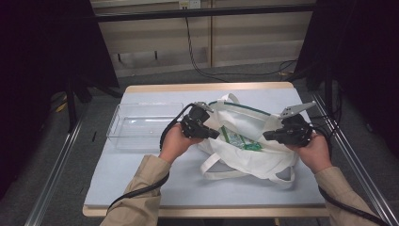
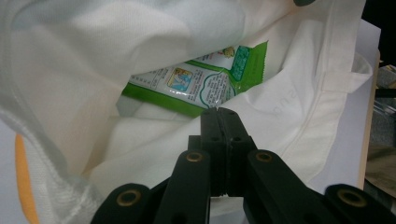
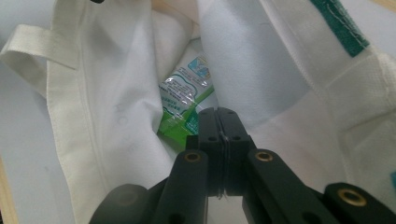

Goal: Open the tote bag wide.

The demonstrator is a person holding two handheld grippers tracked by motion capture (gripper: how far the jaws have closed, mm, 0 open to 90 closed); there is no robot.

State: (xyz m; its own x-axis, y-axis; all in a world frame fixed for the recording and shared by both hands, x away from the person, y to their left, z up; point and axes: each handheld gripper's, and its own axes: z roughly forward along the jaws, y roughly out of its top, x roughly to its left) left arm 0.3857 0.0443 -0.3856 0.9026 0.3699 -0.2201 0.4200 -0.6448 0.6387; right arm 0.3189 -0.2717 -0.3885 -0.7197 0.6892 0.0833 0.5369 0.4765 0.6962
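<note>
Dark curtains flank a pale wall behind the tabletop [image 1: 141, 188], which wears a light blue-grey cover. From the high view we see our white tote bag [image 1: 254, 155] lying right of the middle, its mouth spread open and its handles trailing toward us. Inside the mouth lies a green snack packet [image 1: 242, 141]. A clear plastic tray [image 1: 141, 125] stands to the left of the bag, just beside it. Our left hand-held gripper [image 1: 214, 134] sits at the bag's left rim, and our right hand-held gripper [image 1: 268, 135] sits at its right rim, the two facing each other across the opening.

From the left gripper view, our left hand-held gripper [image 2: 219, 111] has its jaws pressed together, tips at the fold of white cloth at the bag's edge. We cannot tell whether cloth is pinched between them. The green snack packet [image 2: 201, 84] lies just beyond the tips, inside the bag [image 2: 303, 93].

From the right gripper view, our right hand-held gripper [image 3: 218, 111] likewise has its jaws brought fully together, with what looks like a thin edge of cloth in the seam. The packet [image 3: 184, 100] rests in the fold of the bag [image 3: 116, 93], right past the tips.
</note>
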